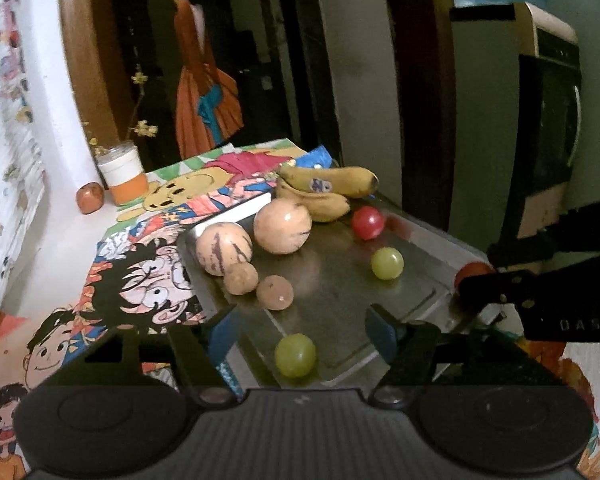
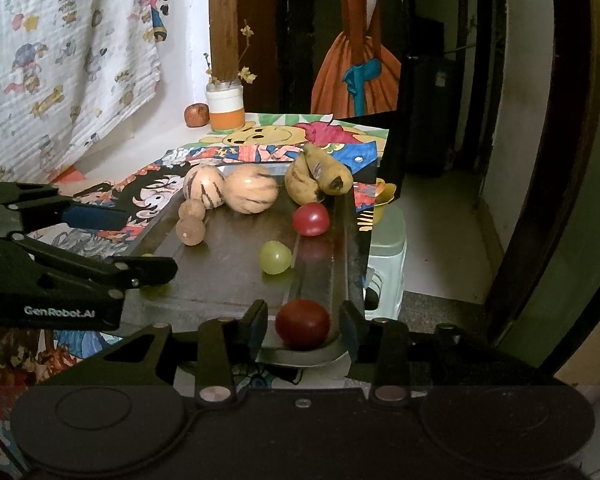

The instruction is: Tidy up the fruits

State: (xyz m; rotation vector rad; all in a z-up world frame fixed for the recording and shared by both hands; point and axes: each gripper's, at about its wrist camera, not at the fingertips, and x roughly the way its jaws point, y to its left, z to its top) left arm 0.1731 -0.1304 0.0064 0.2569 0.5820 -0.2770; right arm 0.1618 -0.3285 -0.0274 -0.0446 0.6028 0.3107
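Gleaming dully, the metal tray [image 1: 416, 248] carries smooth round fruit: striped pale melons [image 1: 224, 249], bruised bananas [image 1: 332, 184], green grapes [image 1: 387, 263]. The left claw [image 1: 300, 322] gapes above a glossy grape [image 1: 295, 355], pads clear. Only the right wrist view shows the right claw [image 2: 303, 322] parted around a dark red tomato [image 2: 302, 323], not pressing.

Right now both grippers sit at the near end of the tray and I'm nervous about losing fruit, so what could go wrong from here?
1. The dark red tomato lies between the right gripper's open jaws, right at the tray's near rim; a nudge could send it over.
2. The near green grape lies loose between the left gripper's open jaws; a fingertip clipping it may send it rolling.
3. The bananas sit at the far corner beside the table edge, so jolting the tray may tip them off.
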